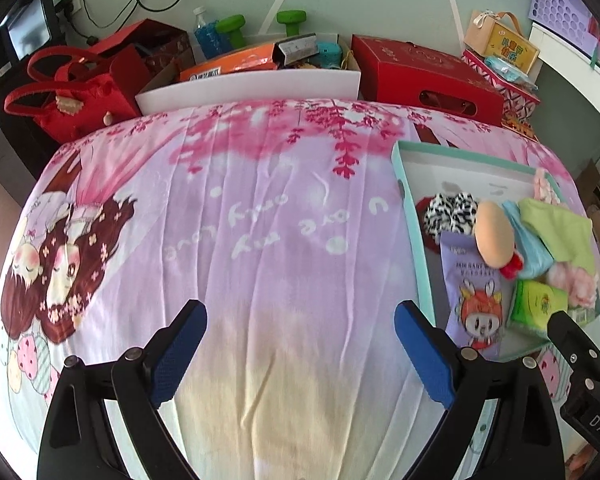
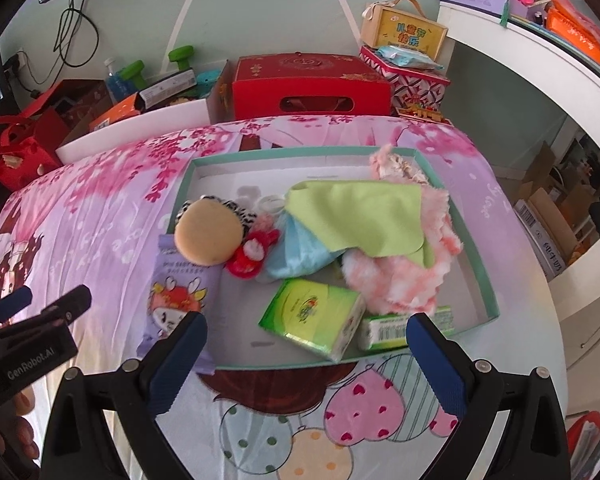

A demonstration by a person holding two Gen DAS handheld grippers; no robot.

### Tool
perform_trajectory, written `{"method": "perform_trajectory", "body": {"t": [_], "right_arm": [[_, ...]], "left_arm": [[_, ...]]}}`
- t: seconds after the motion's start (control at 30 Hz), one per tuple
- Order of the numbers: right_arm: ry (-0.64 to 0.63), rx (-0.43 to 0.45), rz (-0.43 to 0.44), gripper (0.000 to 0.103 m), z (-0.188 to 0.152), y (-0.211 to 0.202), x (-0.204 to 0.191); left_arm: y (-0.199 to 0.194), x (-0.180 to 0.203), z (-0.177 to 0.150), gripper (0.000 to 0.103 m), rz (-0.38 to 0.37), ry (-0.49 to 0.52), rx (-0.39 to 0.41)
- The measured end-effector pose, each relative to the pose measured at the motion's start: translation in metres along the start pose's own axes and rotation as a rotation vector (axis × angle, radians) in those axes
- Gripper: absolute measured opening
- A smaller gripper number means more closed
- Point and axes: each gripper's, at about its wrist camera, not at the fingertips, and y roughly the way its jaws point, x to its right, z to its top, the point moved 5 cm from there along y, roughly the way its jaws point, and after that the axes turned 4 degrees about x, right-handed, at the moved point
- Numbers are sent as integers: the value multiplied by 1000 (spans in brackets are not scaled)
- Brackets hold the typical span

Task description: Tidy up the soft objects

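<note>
1. Your left gripper [image 1: 300, 344] has its blue-padded black fingers spread wide with nothing between them, above bare cloth.
2. Your right gripper [image 2: 306, 356] is likewise spread wide and empty, poised over the near edge of the shallow teal-rimmed cardboard tray [image 2: 476, 240]. Its left finger [image 2: 180, 360] overlaps the lower end of the purple wet-wipe packet with a cartoon figure [image 2: 180, 292], but it is not clamped on it.
3. From the right wrist view, your left gripper sits at the far left, well apart from the tray.
4. Under both grippers lies a pink and lilac cartoon-printed bedsheet [image 1: 260, 220] spread over the surface.
5. The soft things are all in the tray, at the right side of the sheet. The purple packet lies over the tray's left rim.
6. A tan round sponge puff [image 2: 208, 232] rests against a black-and-white zebra-print fuzzy item [image 2: 236, 210]. Just beside it is a small red plush toy [image 2: 250, 256].
7. A light green cloth [image 2: 356, 216] lies over a light blue cloth [image 2: 300, 252] and over a pink and white fluffy item [image 2: 400, 276].
8. Nearest you in the tray, two green tissue packs [image 2: 316, 316] lie touching, one tilted over the other.
9. Beyond the sheet stand a red gift box with a handle slot [image 2: 312, 84], a white storage bin [image 1: 252, 84] and red bags [image 1: 72, 92].
</note>
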Motion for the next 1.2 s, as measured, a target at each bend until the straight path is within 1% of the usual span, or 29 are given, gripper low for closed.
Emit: {"method": "perform_trajectory", "body": {"t": [0.1, 0.23, 0.6, 0.8, 1.03, 1.2], "right_arm": [[-7, -6, 7, 101, -6, -2, -6], [-21, 0, 10, 101, -12, -9, -13], [-51, 0, 12, 101, -29, -24, -24], [-55, -5, 17, 101, -36, -27, -28], [-58, 3, 21, 101, -34, -28, -30], [-45, -5, 23, 101, -35, -23, -27]], "left_arm": [[-3, -2, -7, 95, -10, 0, -8], [-12, -5, -16, 95, 8, 20, 2], [-18, -20, -39, 95, 40, 16, -13], [-25, -28, -48, 95, 72, 18, 1], [-30, -30, -48, 95, 77, 21, 21], [-32, -31, -44, 95, 100, 35, 38]]}}
